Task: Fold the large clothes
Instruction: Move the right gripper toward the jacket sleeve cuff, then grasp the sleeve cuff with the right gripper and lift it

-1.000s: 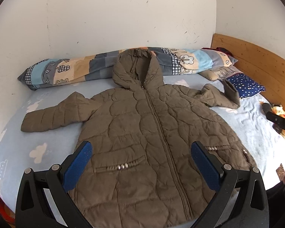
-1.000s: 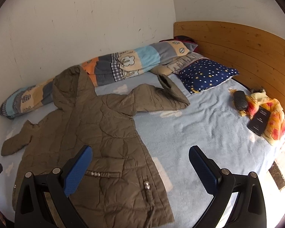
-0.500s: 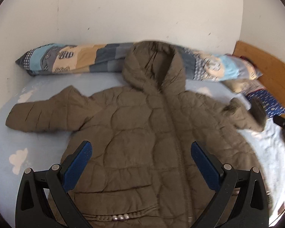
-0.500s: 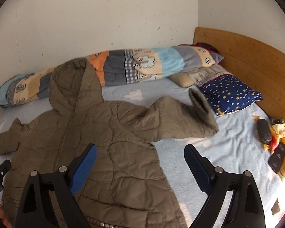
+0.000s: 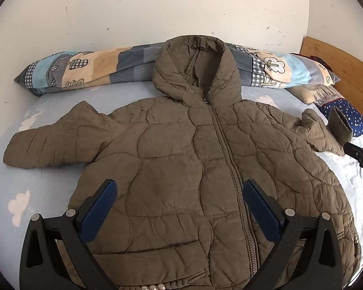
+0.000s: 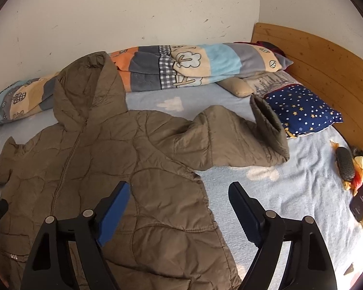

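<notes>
Both cams sit behind own gripper fingers, angled down, close over the bed. Left wrist cam faces the olive quilted hooded jacket [image 5: 181,159] head-on; right wrist cam faces its right sleeve w/ the wooden headboard [image 6: 326,55]. Both share jacket + the patchwork rolled blanket [image 5: 96,70].

The right gripper [image 6: 179,198] is hovering over the jacket [image 6: 123,169], its jaws closing with nothing pressed between them. The brown quilted jacket is lying zipped and face up on the pale blue sheet [image 6: 290,193]. Beyond the jacket's hood, a rolled patchwork blanket [image 6: 193,67] is lying along the wall. A starry blue pillow [image 6: 302,108] is sitting just beside the jacket's outstretched sleeve cuff.
</notes>
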{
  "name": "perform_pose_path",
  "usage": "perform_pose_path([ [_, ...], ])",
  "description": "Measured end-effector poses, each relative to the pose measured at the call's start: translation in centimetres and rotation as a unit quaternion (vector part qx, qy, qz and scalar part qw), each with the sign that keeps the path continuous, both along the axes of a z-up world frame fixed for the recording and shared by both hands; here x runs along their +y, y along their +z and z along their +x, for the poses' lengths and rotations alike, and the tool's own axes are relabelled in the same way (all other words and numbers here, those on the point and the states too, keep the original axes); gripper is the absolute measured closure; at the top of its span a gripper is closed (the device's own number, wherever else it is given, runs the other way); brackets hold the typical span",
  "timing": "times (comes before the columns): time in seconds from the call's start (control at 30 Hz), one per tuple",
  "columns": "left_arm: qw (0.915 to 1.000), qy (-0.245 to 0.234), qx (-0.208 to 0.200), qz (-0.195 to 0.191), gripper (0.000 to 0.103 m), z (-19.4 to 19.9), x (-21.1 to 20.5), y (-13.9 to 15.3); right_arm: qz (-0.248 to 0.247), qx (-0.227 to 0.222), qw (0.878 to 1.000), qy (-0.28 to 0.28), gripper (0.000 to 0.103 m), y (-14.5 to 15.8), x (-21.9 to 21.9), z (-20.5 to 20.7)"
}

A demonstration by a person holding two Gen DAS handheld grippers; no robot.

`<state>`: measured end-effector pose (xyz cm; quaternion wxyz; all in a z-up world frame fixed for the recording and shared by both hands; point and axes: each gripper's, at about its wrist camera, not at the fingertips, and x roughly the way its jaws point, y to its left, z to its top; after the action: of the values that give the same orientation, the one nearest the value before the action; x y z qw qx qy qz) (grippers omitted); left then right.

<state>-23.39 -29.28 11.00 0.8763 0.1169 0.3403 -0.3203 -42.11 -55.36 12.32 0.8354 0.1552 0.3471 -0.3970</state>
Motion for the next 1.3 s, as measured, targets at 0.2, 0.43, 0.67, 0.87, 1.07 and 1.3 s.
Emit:
perform_pose_path([
  [0.2, 0.9999, -0.012, -0.001, 0.005, 0.0, -0.4, -0.8, -0.4, 0.002, -0.003, 1.0, -0.01, 0.021, 0.0, -1.0, -1.3],
  [0.43, 0.9996, -0.019, -0.014, 0.018, 0.0, -0.5, -1.1, -0.7, 0.013, 0.011, 0.998, -0.065, 0.036, -1.0, -5.5, -4.0],
  [0.67, 0.9998, -0.014, -0.01, 0.012, 0.0, 0.0, -0.6, -0.5, 0.012, 0.008, 0.991, -0.13, 0.04, -1.2, -11.0, -8.3],
  [0.87, 0.9998, -0.018, -0.007, 0.011, 0.0, 0.0, -0.5, -0.3, 0.003, 0.017, 0.992, -0.122, 0.04, -1.3, -16.1, -9.4],
  [1.07, 0.9998, -0.012, -0.01, 0.015, 0.0, 0.5, -0.3, -0.5, 0.014, 0.054, 0.997, -0.06, 0.04, -3.0, -19.6, -6.5],
  [1.3, 0.9998, -0.009, 0.003, 0.019, 0.0, 1.1, -0.2, -1.0, 0.018, 0.086, 0.995, -0.049, 0.083, -4.5, -23.7, -5.1],
])
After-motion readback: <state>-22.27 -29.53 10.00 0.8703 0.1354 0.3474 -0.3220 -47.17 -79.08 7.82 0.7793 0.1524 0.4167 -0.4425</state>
